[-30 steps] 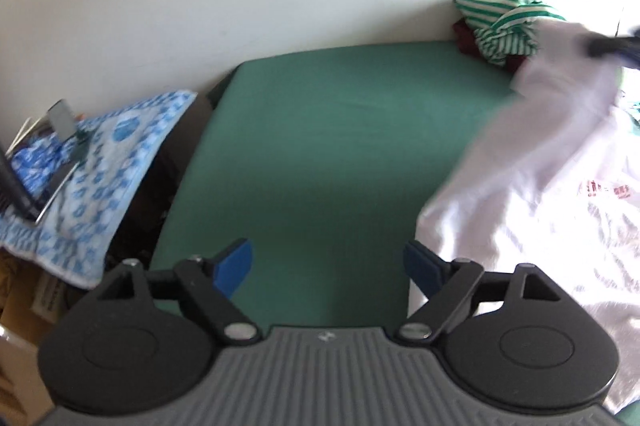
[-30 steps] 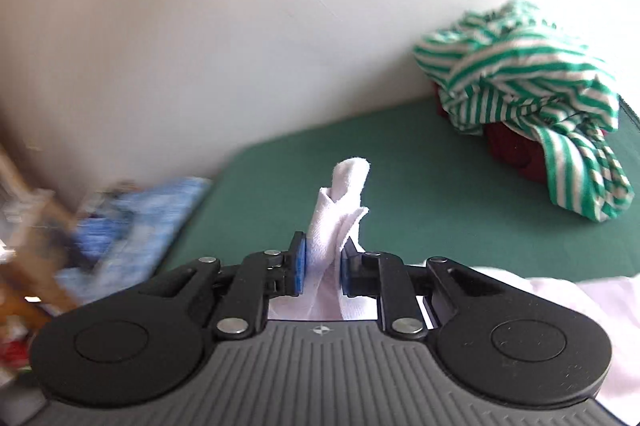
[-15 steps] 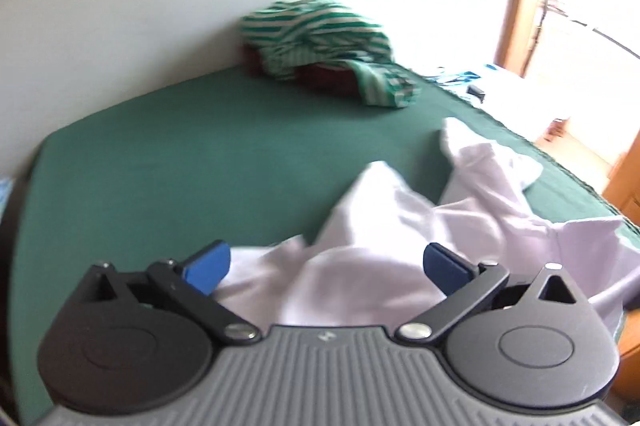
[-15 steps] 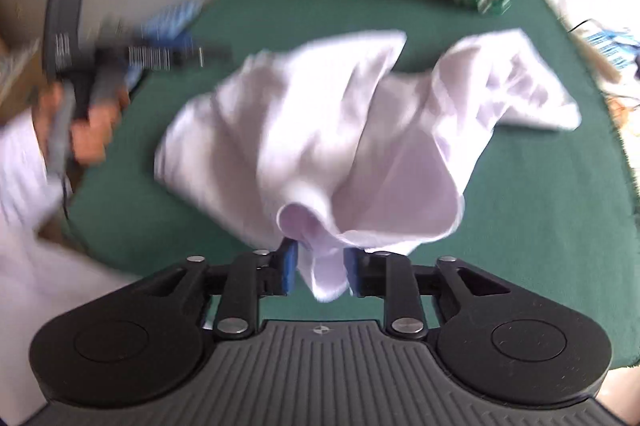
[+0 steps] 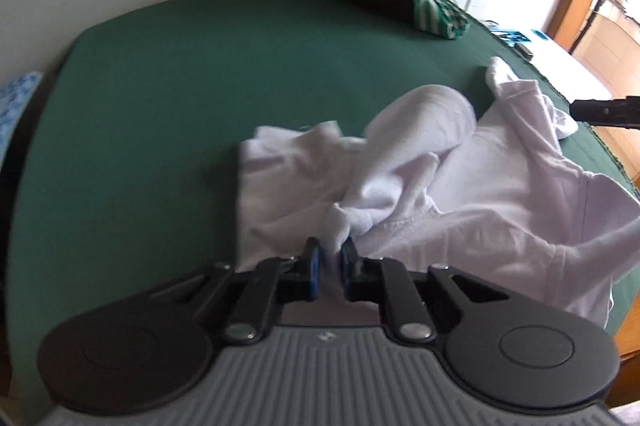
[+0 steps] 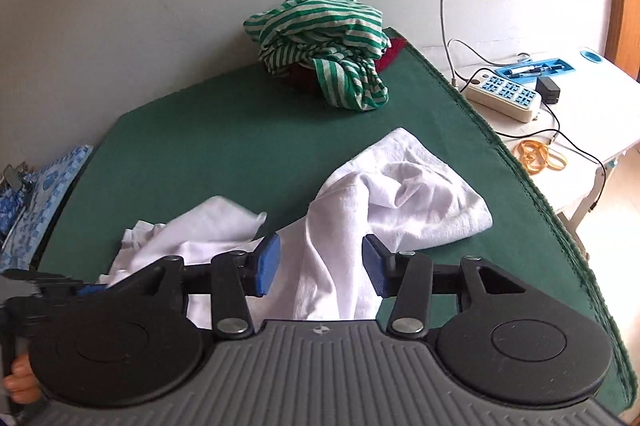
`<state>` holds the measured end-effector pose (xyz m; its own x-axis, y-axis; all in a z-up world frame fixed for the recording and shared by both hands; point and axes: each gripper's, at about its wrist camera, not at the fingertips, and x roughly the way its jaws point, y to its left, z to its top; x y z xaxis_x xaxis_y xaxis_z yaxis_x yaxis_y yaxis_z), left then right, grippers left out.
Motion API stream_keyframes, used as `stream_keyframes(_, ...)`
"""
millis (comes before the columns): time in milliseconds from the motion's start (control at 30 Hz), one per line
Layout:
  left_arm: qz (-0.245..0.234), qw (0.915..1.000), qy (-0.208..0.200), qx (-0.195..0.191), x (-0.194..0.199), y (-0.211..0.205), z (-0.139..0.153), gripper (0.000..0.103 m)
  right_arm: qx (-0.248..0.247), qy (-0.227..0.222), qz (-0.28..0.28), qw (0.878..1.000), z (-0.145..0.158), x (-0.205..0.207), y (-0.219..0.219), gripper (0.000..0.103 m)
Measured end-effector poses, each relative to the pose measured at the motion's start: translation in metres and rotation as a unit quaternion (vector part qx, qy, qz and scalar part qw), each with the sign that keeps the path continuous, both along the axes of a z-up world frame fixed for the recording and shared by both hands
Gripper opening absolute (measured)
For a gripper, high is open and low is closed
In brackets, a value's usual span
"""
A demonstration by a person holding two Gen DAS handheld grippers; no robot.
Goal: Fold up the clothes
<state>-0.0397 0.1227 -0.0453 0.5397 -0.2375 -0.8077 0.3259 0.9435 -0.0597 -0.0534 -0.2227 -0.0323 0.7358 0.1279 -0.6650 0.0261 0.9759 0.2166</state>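
A crumpled white T-shirt [image 5: 460, 162] lies on the green table [image 5: 180, 86]. My left gripper [image 5: 330, 258] is shut on a bunched fold of the shirt at its near edge. My right gripper [image 6: 318, 262] is open, its blue pads on either side of a fold of the white shirt [image 6: 400, 194] without pinching it. The right gripper's dark tip also shows in the left wrist view [image 5: 604, 111] at the far right. The left gripper shows at the lower left of the right wrist view [image 6: 44, 290].
A green-and-white striped garment [image 6: 324, 38] lies heaped on a dark red one at the table's far corner by the wall. A white side table [image 6: 560, 114] to the right holds a power strip, cables and rubber bands. A blue patterned cloth [image 6: 44, 182] lies off the left edge.
My left gripper went from open to shut on a fold of the white shirt. My right gripper let go of the shirt and opened. The shirt now lies on the table.
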Motion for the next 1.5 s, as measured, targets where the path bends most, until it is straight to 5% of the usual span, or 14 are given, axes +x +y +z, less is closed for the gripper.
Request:
stream_keyframes(167,0.078,0.9961,0.009,0.04,-0.039,0.068,0.018,0.023,-0.045,-0.004,0.047,0.998,-0.017,0.039,0.029,0.05)
stream_keyframes(267,0.129,0.9819,0.02,0.137,-0.058,0.088,0.01,0.018,-0.115,0.005,0.054,0.992,-0.031,0.064,0.043,0.05)
stream_keyframes(367,0.148,0.9804,0.025,0.127,-0.076,0.101,0.017,0.019,-0.122,0.037,0.031,0.991,-0.046,0.08,0.029,0.047)
stream_keyframes(400,0.147,0.9822,0.016,0.116,-0.078,0.098,0.021,0.027,-0.113,0.05,0.02,0.992,-0.05,0.083,0.021,0.034)
stream_keyframes(433,0.144,0.9837,0.002,0.107,-0.079,0.091,0.025,0.048,-0.104,0.063,0.008,0.993,-0.054,0.086,0.013,0.017)
stream_keyframes(500,0.132,0.9863,-0.03,0.094,-0.072,0.068,0.026,0.072,-0.075,0.074,-0.015,0.994,-0.056,0.085,-0.006,0.009)
stream_keyframes(700,0.055,0.9928,-0.061,0.088,-0.022,-0.01,0.007,0.086,-0.06,0.023,-0.044,0.997,-0.02,0.027,-0.039,0.008)
stream_keyframes(800,0.028,0.9957,-0.041,0.078,0.001,-0.03,-0.004,0.084,-0.066,0.033,-0.061,0.995,-0.013,-0.013,-0.056,0.008)
stream_keyframes(867,0.008,0.9972,-0.024,0.071,0.008,-0.04,-0.012,0.071,-0.06,0.068,-0.069,0.994,-0.023,-0.034,-0.065,0.008)
stream_keyframes(933,-0.005,0.9977,0.004,0.067,0.01,-0.051,-0.022,0.035,-0.04,0.111,-0.062,0.991,-0.041,-0.055,-0.067,0.009)
stream_keyframes(1033,-0.003,0.9986,0.001,0.052,-0.002,-0.05,-0.019,0.015,-0.021,0.118,-0.073,0.99,-0.053,-0.075,-0.066,0.023)
stream_keyframes(1133,0.019,0.9996,-0.005,0.021,-0.013,-0.02,0.001,0.014,-0.014,0.096,-0.109,0.989,-0.05,-0.07,-0.066,0.057)
stream_keyframes(1300,0.068,0.9973,-0.006,-0.027,-0.034,0.035,0.031,0.014,0.0,0.098,-0.147,0.984,-0.056,-0.043,-0.079,0.067)
stream_keyframes(1500,0.115,0.9907,0.04,-0.062,-0.07,0.08,0.017,0.015,0.122,0.145,-0.161,0.969,-0.07,-0.038,-0.074,0.067)
